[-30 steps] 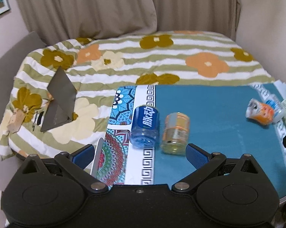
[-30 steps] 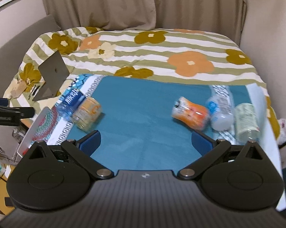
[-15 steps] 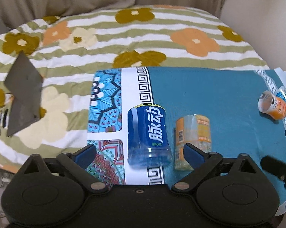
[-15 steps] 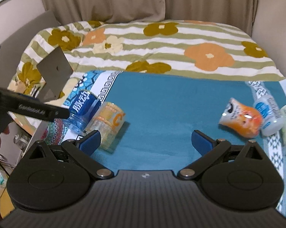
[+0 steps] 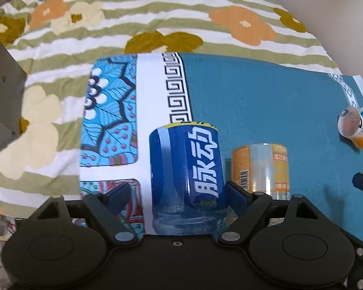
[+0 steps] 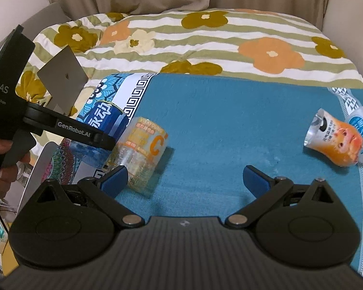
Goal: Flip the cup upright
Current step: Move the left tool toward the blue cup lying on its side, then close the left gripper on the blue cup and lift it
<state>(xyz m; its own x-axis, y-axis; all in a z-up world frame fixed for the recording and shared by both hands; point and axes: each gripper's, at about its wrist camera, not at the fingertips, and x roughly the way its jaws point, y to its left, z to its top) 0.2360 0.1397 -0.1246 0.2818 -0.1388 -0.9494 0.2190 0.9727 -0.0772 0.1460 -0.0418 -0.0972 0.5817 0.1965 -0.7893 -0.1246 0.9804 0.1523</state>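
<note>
A blue-labelled bottle-cup (image 5: 186,169) lies on its side on the white border of a teal mat (image 5: 266,96). My left gripper (image 5: 176,193) is open and straddles its near end, the fingers on either side with a gap on the left. An orange-labelled clear cup (image 5: 261,169) lies on its side just right of it. In the right wrist view the blue cup (image 6: 104,123) and the orange-labelled cup (image 6: 142,154) lie at the left. My right gripper (image 6: 186,178) is open and empty, its left finger (image 6: 113,178) close to the orange-labelled cup.
An orange monkey-print cup (image 6: 333,140) and a clear bottle (image 6: 362,130) lie at the mat's right edge. A floral striped bedspread (image 6: 205,41) lies behind the mat. A grey stand (image 6: 63,82) sits on the bed at the left. The left tool's arm (image 6: 67,128) crosses over the blue cup.
My left gripper has moved forward and down until its fingers straddle the blue cup. My right gripper has shifted left toward the orange-labelled cup. Both have stayed open.
</note>
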